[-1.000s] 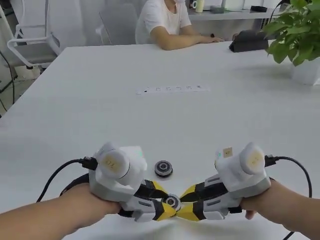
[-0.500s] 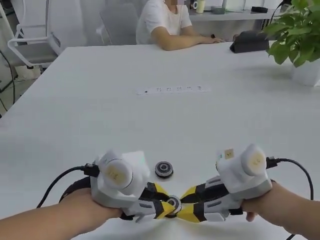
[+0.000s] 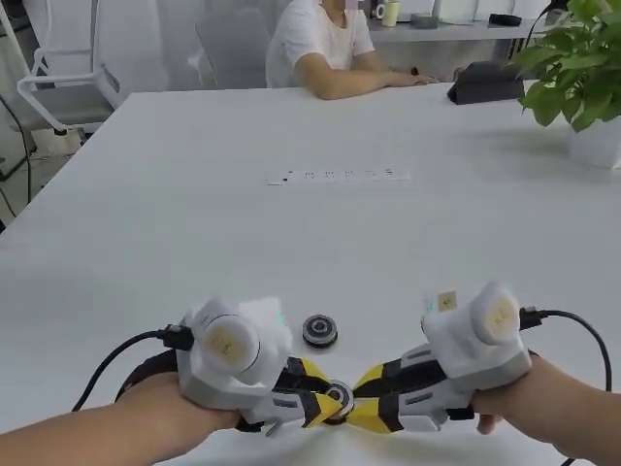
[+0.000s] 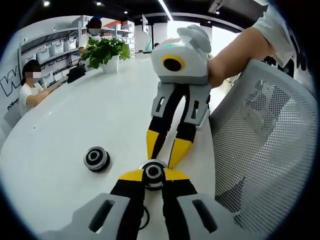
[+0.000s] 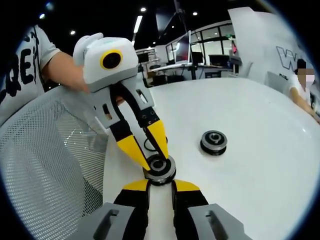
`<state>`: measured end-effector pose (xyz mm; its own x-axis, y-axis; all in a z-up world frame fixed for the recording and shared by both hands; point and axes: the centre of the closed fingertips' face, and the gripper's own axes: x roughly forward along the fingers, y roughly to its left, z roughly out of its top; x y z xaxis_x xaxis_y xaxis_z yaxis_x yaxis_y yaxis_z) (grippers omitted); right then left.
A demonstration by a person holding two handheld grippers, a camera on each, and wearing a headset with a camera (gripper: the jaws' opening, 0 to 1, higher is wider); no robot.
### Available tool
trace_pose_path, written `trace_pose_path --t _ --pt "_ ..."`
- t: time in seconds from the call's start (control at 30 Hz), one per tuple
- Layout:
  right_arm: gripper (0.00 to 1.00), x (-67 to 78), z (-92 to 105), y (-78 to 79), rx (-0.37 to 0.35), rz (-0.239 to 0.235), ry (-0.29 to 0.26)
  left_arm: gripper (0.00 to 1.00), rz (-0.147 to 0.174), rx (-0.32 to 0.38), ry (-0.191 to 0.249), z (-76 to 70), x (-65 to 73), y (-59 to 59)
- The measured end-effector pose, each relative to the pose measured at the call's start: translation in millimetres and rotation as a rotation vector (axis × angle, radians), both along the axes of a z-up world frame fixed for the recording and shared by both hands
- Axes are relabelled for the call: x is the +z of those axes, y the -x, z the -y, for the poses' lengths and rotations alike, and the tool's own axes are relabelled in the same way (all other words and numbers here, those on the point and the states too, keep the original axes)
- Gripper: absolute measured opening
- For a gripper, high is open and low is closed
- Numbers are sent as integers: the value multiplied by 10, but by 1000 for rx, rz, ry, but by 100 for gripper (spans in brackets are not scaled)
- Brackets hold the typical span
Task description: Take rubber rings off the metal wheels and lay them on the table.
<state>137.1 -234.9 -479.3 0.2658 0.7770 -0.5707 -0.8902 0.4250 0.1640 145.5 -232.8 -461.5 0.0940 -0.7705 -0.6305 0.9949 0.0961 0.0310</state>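
Left gripper [image 4: 153, 176] closed across metal wheel [image 4: 153, 172], held low near table [image 3: 310, 233] edge. Right gripper [image 4: 162, 154] pinched narrow at wheel rim. Little changed within last second: rubber ring [image 5: 171, 176] not yet peeled. Second wheel [image 3: 320, 330] left lying just beyond.

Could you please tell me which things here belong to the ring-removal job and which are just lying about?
Job: held wheel, second wheel, left hand-held gripper, right hand-held gripper.
Lying about: power strip, potted plant, mesh chair.
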Motion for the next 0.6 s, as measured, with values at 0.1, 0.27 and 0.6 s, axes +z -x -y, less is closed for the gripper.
trace_pose_path --t 0.1,0.27,0.6 --pt "4 -25 37 8 -4 -17 2 7 9 -7 -3 3 3 2" --pt "2 -28 48 8 -27 -37 2 7 12 -4 -1 4 5 4" --pt "0 -24 85 -32 -181 -200 -112 7 27 1 -4 6 5 4"
